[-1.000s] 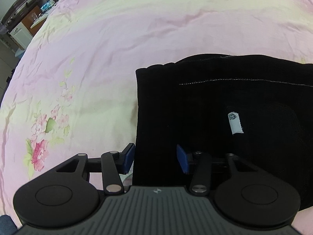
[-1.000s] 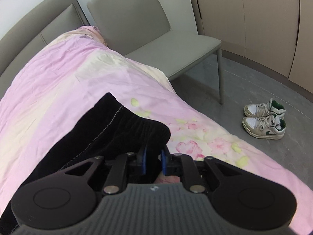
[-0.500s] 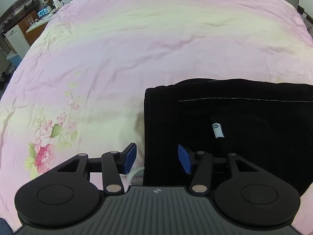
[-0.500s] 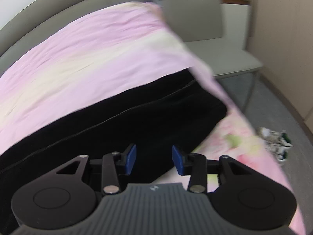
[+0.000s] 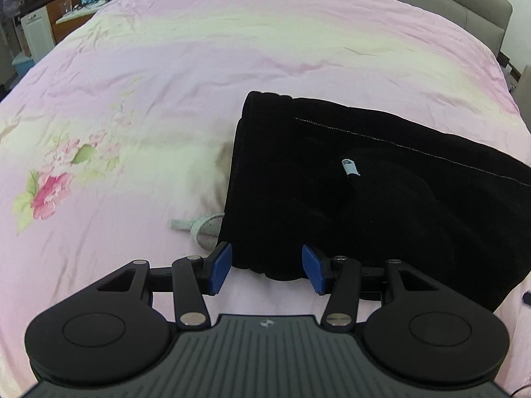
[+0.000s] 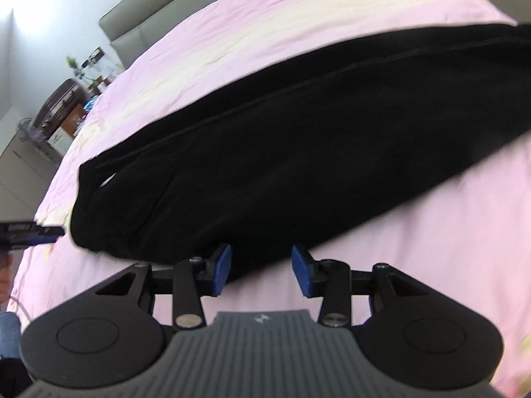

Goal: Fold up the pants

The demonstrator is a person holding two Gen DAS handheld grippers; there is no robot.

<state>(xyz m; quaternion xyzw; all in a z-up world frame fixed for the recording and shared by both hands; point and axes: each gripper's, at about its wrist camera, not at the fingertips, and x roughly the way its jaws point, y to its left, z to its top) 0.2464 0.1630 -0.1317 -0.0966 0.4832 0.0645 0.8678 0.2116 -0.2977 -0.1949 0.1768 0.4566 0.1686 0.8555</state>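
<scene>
Black pants (image 5: pixel 381 199) lie folded lengthwise on the pink bed sheet (image 5: pixel 166 99). Their waistband end is on the left, with a white label (image 5: pixel 350 167) showing and a grey drawstring (image 5: pixel 199 227) sticking out beside it. My left gripper (image 5: pixel 267 270) is open at the near waist corner, which lies between the blue pads without being pressed. In the right wrist view the pants (image 6: pixel 298 132) stretch across the bed. My right gripper (image 6: pixel 262 272) is open at their near edge, holding nothing. The left gripper (image 6: pixel 33 232) shows at that view's far left.
A grey headboard (image 5: pixel 481 0) runs behind the bed. A cabinet with clutter (image 5: pixel 36 33) stands beyond the bed's far left corner. Pink flower prints (image 5: pixel 49 195) mark the sheet left of the pants. A person's jeans (image 6: pixel 8 331) show at the lower left edge.
My right gripper let go of the pants' end, opened and swung far along the garment toward its middle. My left gripper drew back off the waistband, baring the drawstring.
</scene>
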